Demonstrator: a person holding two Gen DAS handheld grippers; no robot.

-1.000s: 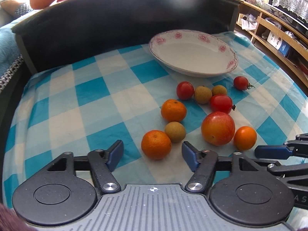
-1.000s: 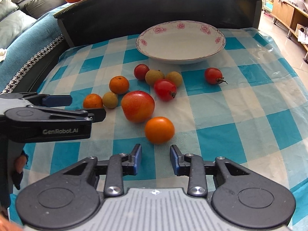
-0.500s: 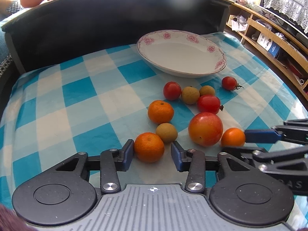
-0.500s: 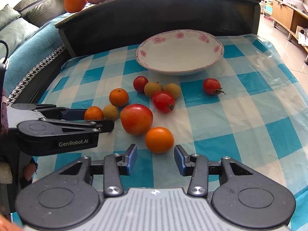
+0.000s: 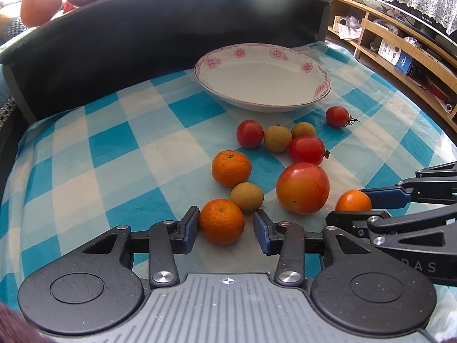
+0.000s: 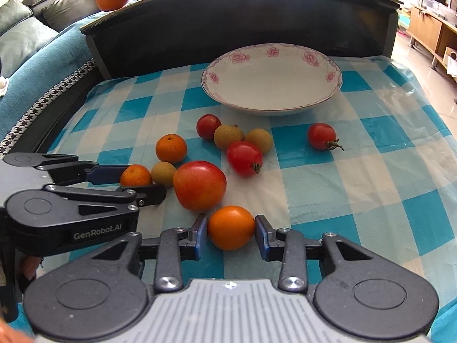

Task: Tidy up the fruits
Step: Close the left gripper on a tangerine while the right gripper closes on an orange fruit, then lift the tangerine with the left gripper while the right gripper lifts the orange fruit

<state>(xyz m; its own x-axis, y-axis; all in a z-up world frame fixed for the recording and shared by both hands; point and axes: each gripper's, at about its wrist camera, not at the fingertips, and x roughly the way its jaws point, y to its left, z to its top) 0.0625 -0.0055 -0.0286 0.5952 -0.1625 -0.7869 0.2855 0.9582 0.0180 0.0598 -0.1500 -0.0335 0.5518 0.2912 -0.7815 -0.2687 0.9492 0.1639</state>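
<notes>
Fruit lies loose on the checked cloth in front of a white flowered bowl (image 5: 321,85) (image 6: 210,78). My left gripper (image 5: 225,213) (image 6: 142,181) has its pads against the sides of a mandarin (image 5: 221,224) (image 6: 134,175) that rests on the cloth. My right gripper (image 6: 230,220) (image 5: 350,205) is closing its jaws on a smooth orange fruit (image 6: 231,228) (image 5: 354,200), and both pads touch it. Between the two held fruits sits a big red-orange apple (image 5: 302,188) (image 6: 200,185). A second mandarin (image 5: 231,168), three brown longans and three red tomatoes lie nearer the bowl.
A dark curved backboard (image 5: 142,43) (image 6: 242,14) closes off the far side, with more fruit on the ledge above it. A teal sofa (image 6: 34,65) is on the left and wooden shelves (image 5: 400,51) on the right. The cloth drops away at the right edge.
The left jaws narrowed from wide apart onto the near mandarin. The right jaws widened, slid around the orange fruit and came in against it. The other fruit stayed put.
</notes>
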